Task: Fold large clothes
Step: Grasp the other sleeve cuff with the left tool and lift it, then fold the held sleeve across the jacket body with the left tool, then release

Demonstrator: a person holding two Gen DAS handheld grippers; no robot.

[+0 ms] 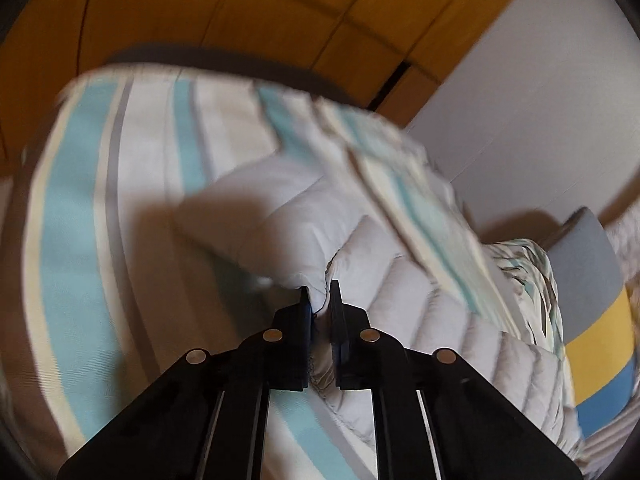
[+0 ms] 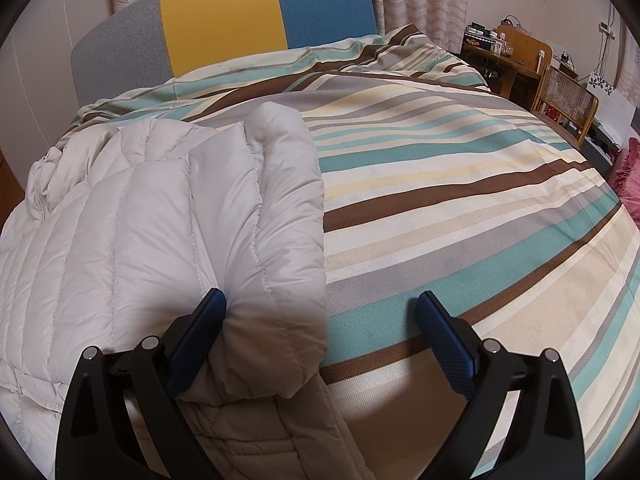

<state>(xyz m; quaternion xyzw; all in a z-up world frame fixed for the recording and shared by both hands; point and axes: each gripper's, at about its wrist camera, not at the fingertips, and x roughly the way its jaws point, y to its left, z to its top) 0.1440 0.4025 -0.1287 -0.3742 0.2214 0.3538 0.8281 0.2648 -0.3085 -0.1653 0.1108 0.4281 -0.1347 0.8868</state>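
We see the puffer jacket [image 2: 132, 220], pale and quilted, lying on the left part of the bed, on top of the striped bedspread [image 2: 460, 208]; one sleeve [image 2: 276, 216] is folded over the body and runs toward the near edge of the bed; in the left wrist view the same jacket [image 1: 400, 292] fills the middle of the frame, and a fold of its white fabric is bunched up at the tips of the left gripper [image 1: 319, 300]; its fingers [image 1: 304, 308] are pressed together on that fold, with only the pinched cloth between them; that view is blurred, so we cannot tell which part of the jacket it is. The right gripper [image 2: 320, 304] stands wide open above the lower end of the sleeve; its left finger [image 2: 200, 328] is against the sleeve's side, the other hangs over bare bedspread, and it grips nothing. Behind the bed we see a headboard [image 2: 224, 20] in grey, yellow and blue panels; to the far right stand a wooden desk [image 2: 516, 56] and a chair [image 2: 568, 96].
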